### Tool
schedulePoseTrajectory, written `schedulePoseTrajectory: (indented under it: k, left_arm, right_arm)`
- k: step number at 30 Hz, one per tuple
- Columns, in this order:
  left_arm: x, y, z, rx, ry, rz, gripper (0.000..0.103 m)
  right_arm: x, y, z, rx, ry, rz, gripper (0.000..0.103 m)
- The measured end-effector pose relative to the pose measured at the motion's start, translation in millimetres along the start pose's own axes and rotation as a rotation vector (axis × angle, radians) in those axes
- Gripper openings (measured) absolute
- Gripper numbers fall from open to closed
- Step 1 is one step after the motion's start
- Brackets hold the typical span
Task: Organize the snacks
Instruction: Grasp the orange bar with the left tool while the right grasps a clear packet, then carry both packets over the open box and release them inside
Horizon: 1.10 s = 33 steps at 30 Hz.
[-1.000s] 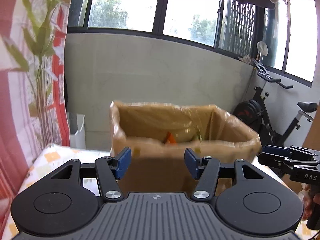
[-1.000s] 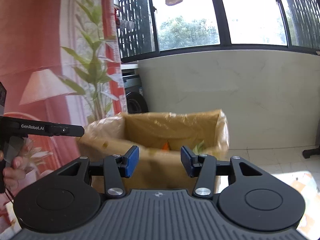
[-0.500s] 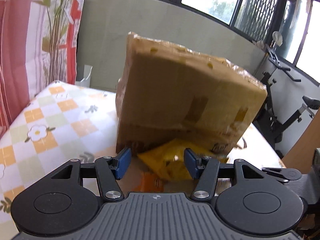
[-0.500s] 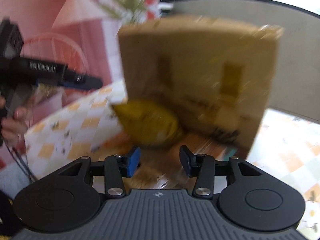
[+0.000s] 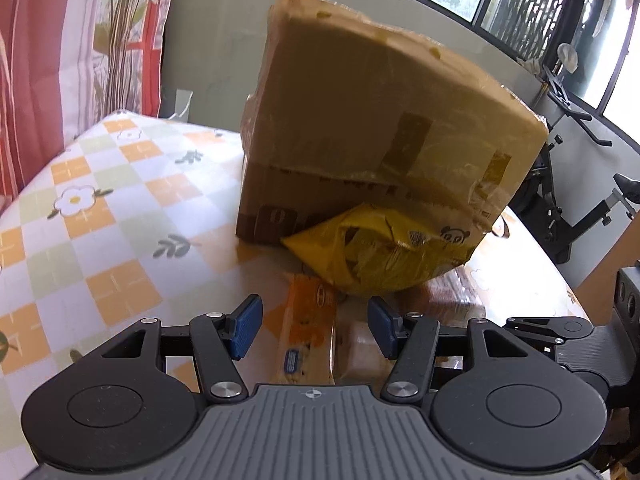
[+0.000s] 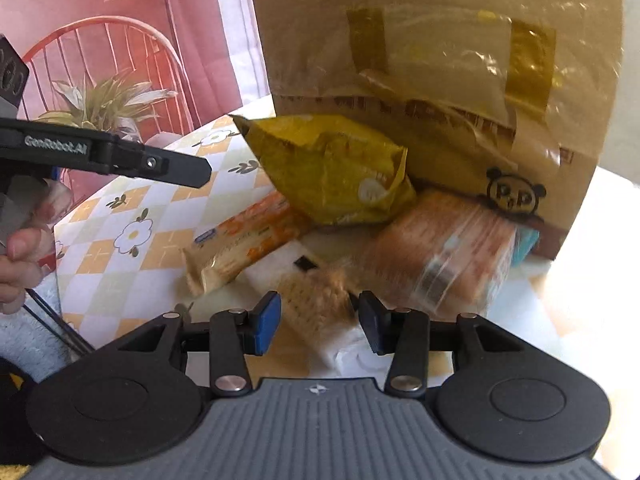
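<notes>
A tall taped cardboard box (image 5: 384,136) stands on the table; it also shows in the right wrist view (image 6: 440,72). A yellow snack bag (image 5: 376,252) leans on its front (image 6: 332,172). An orange biscuit packet (image 5: 306,340) lies before it (image 6: 240,252), beside a clear cracker pack (image 6: 316,308) and an orange wrapped pack (image 6: 436,252). My left gripper (image 5: 314,330) is open above the orange packet. My right gripper (image 6: 318,322) is open above the cracker pack. Both hold nothing.
The table has a checkered flower cloth (image 5: 92,216). An exercise bike (image 5: 588,200) stands at the right behind the table. A red curtain (image 5: 48,60) and a red chair (image 6: 112,64) are at the left. The left gripper's body (image 6: 104,152) crosses the right wrist view.
Both grippers have tilted down from facing the box's open top to the snacks on the table in front of it. Both stayed open.
</notes>
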<state>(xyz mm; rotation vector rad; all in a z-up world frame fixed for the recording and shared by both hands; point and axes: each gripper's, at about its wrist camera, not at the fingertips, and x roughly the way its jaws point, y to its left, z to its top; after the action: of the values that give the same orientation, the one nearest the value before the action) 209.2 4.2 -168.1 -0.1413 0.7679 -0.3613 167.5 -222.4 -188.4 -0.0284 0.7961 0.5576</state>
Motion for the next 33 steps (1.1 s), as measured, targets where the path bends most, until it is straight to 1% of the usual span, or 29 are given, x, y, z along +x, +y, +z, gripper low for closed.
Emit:
schedulePoseTrajectory:
  k: [5,7,8,9,10,14,17,23,24,25,27,30,33]
  left_arm:
    - [2,-1,-2,0.006,0.002,0.002,0.060]
    - [3,-2,-3,0.006,0.003,0.005,0.060]
    - [3,-1,-4,0.005,0.005,0.007,0.060]
    - [3,-2,-5,0.004,0.007,0.010,0.060]
    - [4,-2,-6,0.004,0.012,0.012,0.060]
    - [14,-6,-9,0.032,0.037,0.019,0.060]
    - [28,-12,-9,0.077,0.061,0.024,0.060]
    - [61,-18,-8,0.136,0.084,0.065,0.059]
    - [66,-18,-8,0.143,0.092,0.072,0.056]
    - [69,-18,-9,0.150,0.099,0.081,0.048]
    - [71,-17,-11,0.152,0.110,0.085,0.039]
    - [64,-17,-17,0.166,0.102,0.101,0.038]
    - [50,-10,-22,0.148,0.099,0.076,0.038]
  right_arm:
    - [2,-1,3,0.011,-0.014,-0.015,0.046]
    - [5,0,5,0.015,-0.020,-0.017,0.036]
    - [5,0,5,0.013,-0.023,-0.020,0.034]
    - [6,0,4,0.010,-0.025,-0.027,0.025]
    - [8,0,3,0.008,-0.024,-0.039,0.019]
    - [3,0,-2,0.035,-0.050,-0.050,0.019]
    - [-3,-2,-5,0.068,-0.082,-0.057,0.019]
    - [-14,-2,-11,0.107,-0.115,-0.075,0.019]
    - [-16,-2,-13,0.110,-0.118,-0.079,0.019]
    - [-18,-2,-14,0.114,-0.121,-0.083,0.019]
    - [-21,-2,-16,0.125,-0.127,-0.089,0.019]
    - [-27,-5,-20,0.146,-0.140,-0.101,0.019]
    - [-33,-9,-22,0.170,-0.157,-0.108,0.019]
